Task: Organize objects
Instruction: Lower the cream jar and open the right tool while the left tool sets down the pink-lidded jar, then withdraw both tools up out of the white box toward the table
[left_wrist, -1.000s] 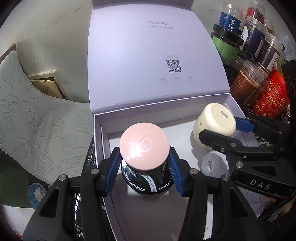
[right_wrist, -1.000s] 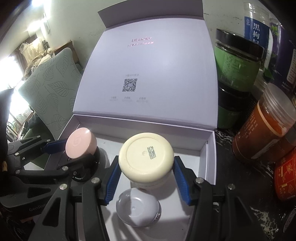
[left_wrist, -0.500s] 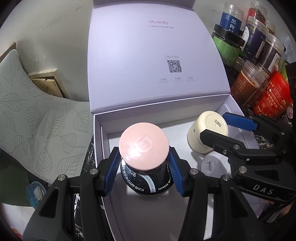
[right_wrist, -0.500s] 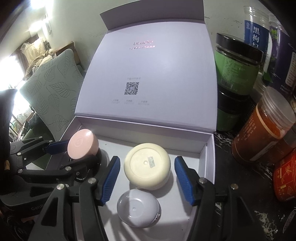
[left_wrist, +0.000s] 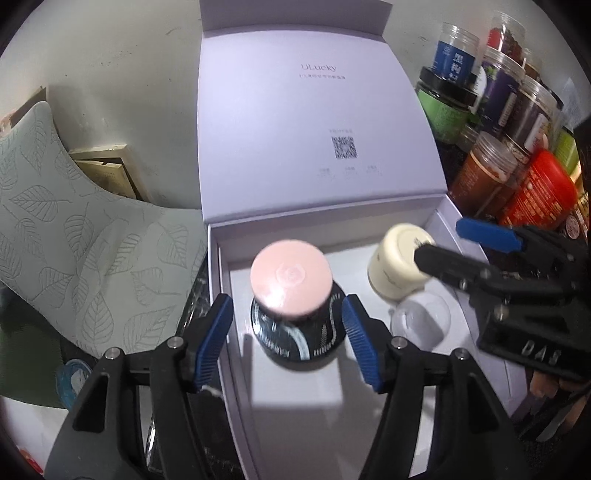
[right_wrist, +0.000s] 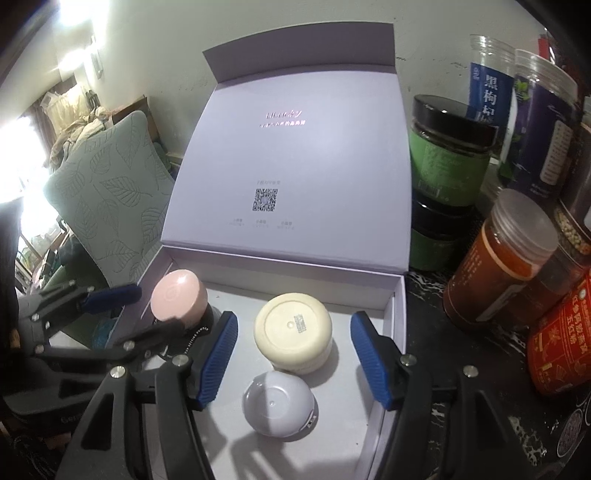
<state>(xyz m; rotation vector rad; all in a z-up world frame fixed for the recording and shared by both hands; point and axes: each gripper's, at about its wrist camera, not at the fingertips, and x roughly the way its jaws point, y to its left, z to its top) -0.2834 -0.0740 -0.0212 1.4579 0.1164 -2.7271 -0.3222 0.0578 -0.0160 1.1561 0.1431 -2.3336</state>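
Note:
An open lavender box (left_wrist: 221, 295) (right_wrist: 397, 314) holds three items. A black jar with a pink lid (left_wrist: 290, 282) (right_wrist: 179, 300) stands at its left; my left gripper (left_wrist: 288, 338) (right_wrist: 147, 310) straddles it, jaws opening, blue pads (left_wrist: 214, 334) clear of the jar. A cream jar (right_wrist: 293, 332) (left_wrist: 397, 266) stands upside down at the middle right. My right gripper (right_wrist: 293, 362) (left_wrist: 458, 240) hovers around it, jaws opening, pads (right_wrist: 367, 365) apart from it. A small grey round case (right_wrist: 279, 402) (left_wrist: 421, 319) lies in front of the cream jar.
The box lid (right_wrist: 291, 173) stands open at the back. Several food jars (right_wrist: 498, 258) and a red tin (right_wrist: 561, 350) crowd the dark counter to the right. A leaf-patterned cushion (left_wrist: 74, 240) leans at the left.
Both grippers have let go: the left jaws opened off the pink-lidded jar, the right jaws opened off the cream jar and drew back and up. Both jars now stand in the box.

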